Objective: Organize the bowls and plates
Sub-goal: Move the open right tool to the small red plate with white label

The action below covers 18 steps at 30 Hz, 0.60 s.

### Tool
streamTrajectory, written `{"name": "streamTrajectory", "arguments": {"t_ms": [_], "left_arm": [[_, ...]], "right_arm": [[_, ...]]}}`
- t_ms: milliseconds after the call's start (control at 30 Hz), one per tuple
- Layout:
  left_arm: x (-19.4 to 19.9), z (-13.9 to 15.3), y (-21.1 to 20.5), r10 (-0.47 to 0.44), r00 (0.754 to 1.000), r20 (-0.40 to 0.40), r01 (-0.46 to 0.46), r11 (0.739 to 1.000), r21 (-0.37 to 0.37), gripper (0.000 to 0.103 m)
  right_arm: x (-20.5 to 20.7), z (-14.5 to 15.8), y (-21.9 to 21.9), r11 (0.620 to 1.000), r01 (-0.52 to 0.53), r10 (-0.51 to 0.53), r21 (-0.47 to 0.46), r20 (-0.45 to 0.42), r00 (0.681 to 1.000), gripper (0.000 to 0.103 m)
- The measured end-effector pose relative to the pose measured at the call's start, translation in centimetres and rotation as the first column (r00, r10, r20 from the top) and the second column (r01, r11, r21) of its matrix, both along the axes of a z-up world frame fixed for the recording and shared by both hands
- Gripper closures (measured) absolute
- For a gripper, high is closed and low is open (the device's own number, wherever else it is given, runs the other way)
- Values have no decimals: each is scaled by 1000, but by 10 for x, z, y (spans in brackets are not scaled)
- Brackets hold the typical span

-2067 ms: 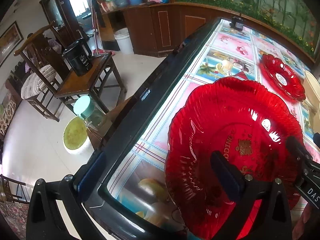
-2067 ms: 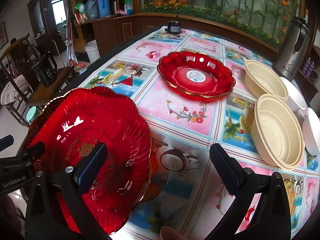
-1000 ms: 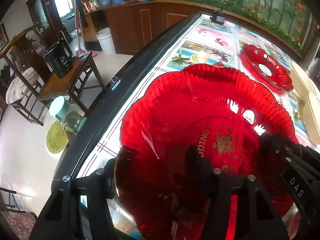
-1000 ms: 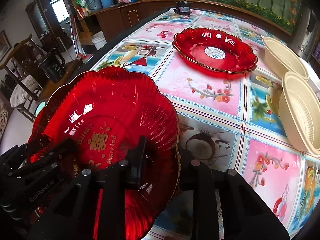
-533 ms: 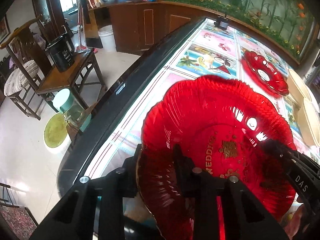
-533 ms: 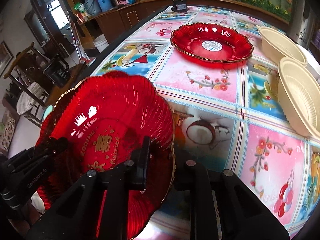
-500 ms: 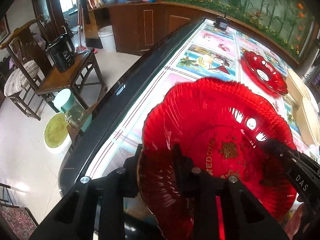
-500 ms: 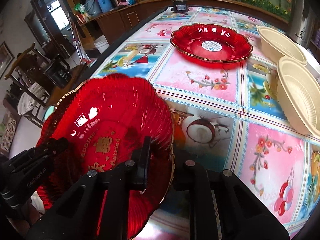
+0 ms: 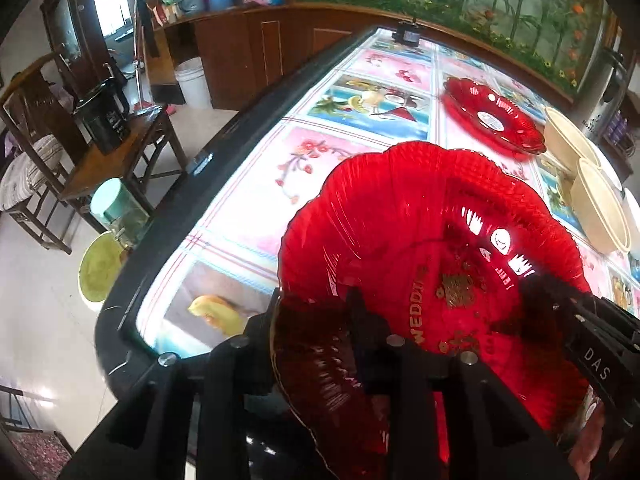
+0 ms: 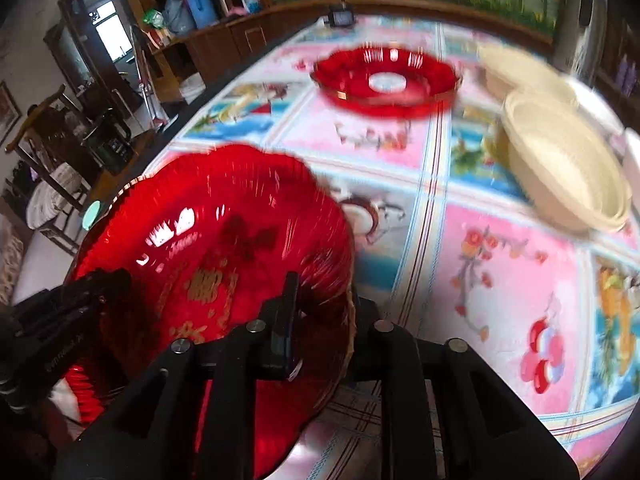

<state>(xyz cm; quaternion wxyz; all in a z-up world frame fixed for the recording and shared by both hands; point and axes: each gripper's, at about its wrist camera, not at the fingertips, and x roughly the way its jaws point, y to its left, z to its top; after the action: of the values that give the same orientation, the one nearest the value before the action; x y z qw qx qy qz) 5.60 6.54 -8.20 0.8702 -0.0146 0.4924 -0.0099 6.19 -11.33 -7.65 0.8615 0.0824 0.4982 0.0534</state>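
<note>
the long table (image 9: 256, 200), covered by a cloth of pink and fruit-printed squares, is where all the dishes are laid out. the large red plate (image 9: 420, 232) is held clear above its near corner, tilted, with one rim gripped from each side, presumably because it is too wide and shallow to be carried steadily by a single pinch. two cream bowls (image 10: 560, 160) lie side by side along the far right edge, apparently kept as their own group. a second red plate (image 10: 386, 80) rests flat further up the table, well apart from the held one; it is judged to be the stacking spot for its match. the left gripper (image 9: 316, 312) is clamped on the plate's left rim, its jaws easing open slightly with the rim between them. the right gripper (image 10: 324, 304) is clamped on the opposite rim, likewise easing open slightly.
</note>
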Motion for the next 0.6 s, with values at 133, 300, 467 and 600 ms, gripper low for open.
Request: {"name": "streamTrajectory", "arguments": {"t_ms": [133, 300, 467, 600], "left_arm": [[-2, 8, 3, 1, 1000, 8, -1, 1000, -2, 72], [-18, 45, 23, 53, 983, 178, -65, 996, 61, 36], [-26, 69, 45, 118, 949, 294, -147, 986, 81, 25], [-22, 71, 51, 133, 943, 304, -159, 985, 64, 25]], "right_arm": [[4, 10, -7, 999, -40, 40, -9, 21, 999, 80], [7, 34, -42, 998, 0, -9, 68, 120, 993, 59], [39, 51, -72, 992, 108, -117, 67, 137, 984, 54], [80, 46, -90, 981, 172, -180, 92, 79, 981, 54]]}}
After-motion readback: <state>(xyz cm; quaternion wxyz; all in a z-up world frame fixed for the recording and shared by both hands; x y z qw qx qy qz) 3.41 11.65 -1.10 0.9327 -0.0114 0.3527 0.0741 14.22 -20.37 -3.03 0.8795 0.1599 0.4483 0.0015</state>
